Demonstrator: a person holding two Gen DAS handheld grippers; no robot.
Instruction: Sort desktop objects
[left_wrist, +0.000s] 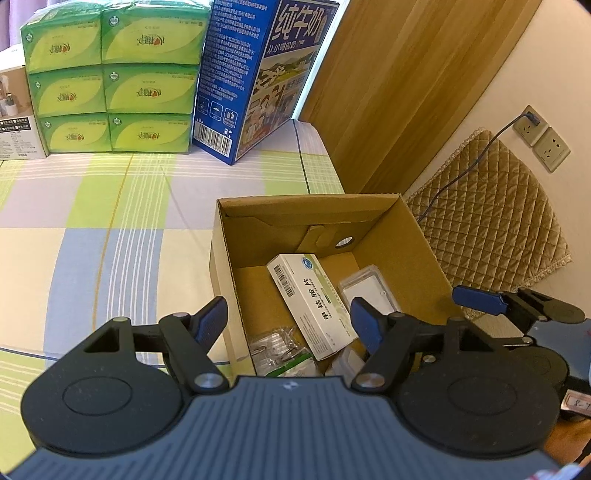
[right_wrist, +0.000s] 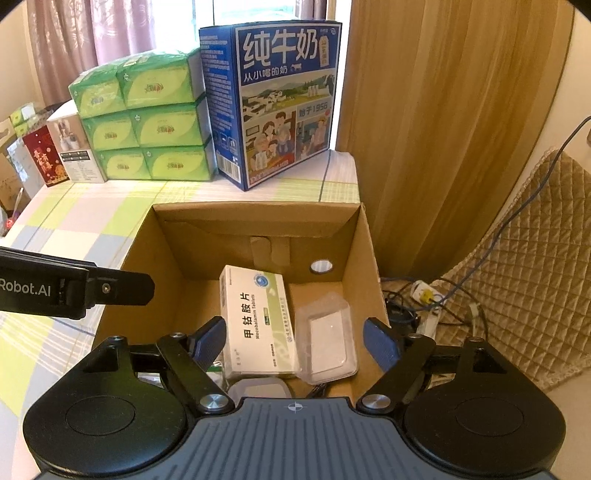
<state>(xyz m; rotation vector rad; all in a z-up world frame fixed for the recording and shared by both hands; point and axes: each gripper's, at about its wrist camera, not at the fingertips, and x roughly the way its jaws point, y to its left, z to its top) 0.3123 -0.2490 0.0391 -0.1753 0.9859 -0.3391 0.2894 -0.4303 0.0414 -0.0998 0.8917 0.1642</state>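
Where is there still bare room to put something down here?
The checked tablecloth lies bare between the cardboard box and the green tissue packs. Inside the box, bare floor shows behind the medicine box; its near end is crowded with packets.

Checked tablecloth (right_wrist: 92, 218): cardboard box (right_wrist: 255, 214), tissue packs (right_wrist: 155, 122), milk carton (right_wrist: 280, 99).

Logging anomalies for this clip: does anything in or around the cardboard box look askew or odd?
Only mildly: the white medicine carton lies tilted across other items in the cardboard box, one end propped up. Nothing looks spilled or damaged.
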